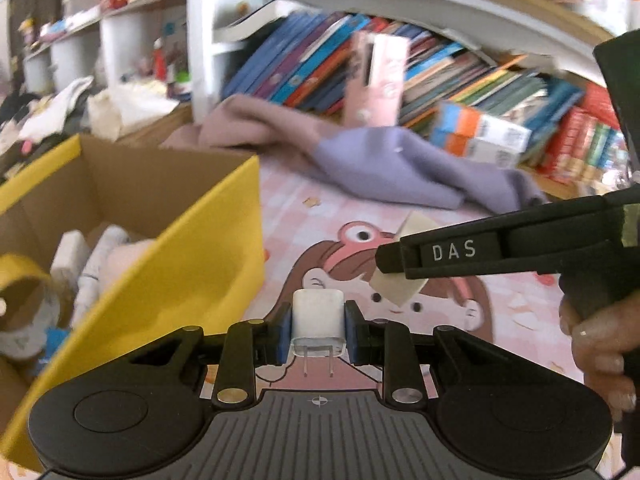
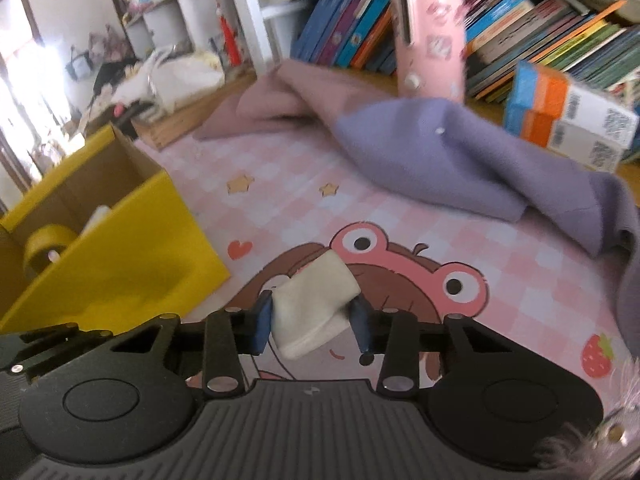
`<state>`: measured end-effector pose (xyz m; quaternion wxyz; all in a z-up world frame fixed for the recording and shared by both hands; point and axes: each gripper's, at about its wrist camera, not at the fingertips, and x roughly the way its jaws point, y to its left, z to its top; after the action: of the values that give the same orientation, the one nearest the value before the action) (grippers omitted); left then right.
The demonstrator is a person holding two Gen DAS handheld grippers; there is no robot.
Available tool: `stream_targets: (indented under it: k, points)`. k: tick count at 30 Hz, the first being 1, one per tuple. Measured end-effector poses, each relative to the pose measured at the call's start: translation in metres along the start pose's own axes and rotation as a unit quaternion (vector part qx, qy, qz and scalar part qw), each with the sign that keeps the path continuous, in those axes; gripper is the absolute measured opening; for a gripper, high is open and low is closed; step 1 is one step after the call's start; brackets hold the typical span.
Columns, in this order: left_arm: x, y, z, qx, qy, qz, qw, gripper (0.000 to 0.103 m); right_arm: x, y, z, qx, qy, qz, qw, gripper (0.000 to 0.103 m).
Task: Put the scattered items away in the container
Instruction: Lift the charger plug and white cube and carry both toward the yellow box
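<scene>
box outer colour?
Yellow outside, plain brown cardboard inside: the box shows best in the right wrist view.

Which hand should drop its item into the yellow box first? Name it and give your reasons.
Left. The left gripper, shut on the white charger, sits right beside the yellow box. The right gripper, holding the cream eraser, is farther across the mat.

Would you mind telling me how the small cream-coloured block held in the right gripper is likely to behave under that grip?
The cream-coloured rubbery block probably gives a little: its corners look rounded and worn. It sits skewed between the right gripper pads, so it might twist or slip. It looks light, apparently hanging clear of the pink cartoon mat.
</scene>
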<state>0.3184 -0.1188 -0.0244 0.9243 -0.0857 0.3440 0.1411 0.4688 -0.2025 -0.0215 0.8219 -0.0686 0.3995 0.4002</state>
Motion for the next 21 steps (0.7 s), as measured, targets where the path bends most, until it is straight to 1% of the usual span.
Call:
stream_targets:
  k: [5, 9, 16, 21]
  points:
    - [-0.029, 0.007, 0.004, 0.012, -0.002, -0.033, 0.9994, 0.025, -0.035, 0.005, -0.007, 0.011, -0.027, -0.004, 1.000, 0.036]
    - [-0.055, 0.016, 0.006, 0.034, -0.004, -0.063, 0.9974, 0.025, -0.064, 0.011, -0.017, 0.023, -0.046, -0.001, 0.999, 0.035]
    - [-0.092, 0.029, 0.002, 0.053, 0.011, -0.118, 0.9915, 0.025, -0.108, 0.028, -0.038, 0.029, -0.059, -0.003, 0.998, 0.034]
    - [-0.116, 0.036, -0.002, 0.078, -0.006, -0.151, 0.9854, 0.025, -0.135, 0.043, -0.056, 0.033, -0.065, -0.023, 0.997, 0.033]
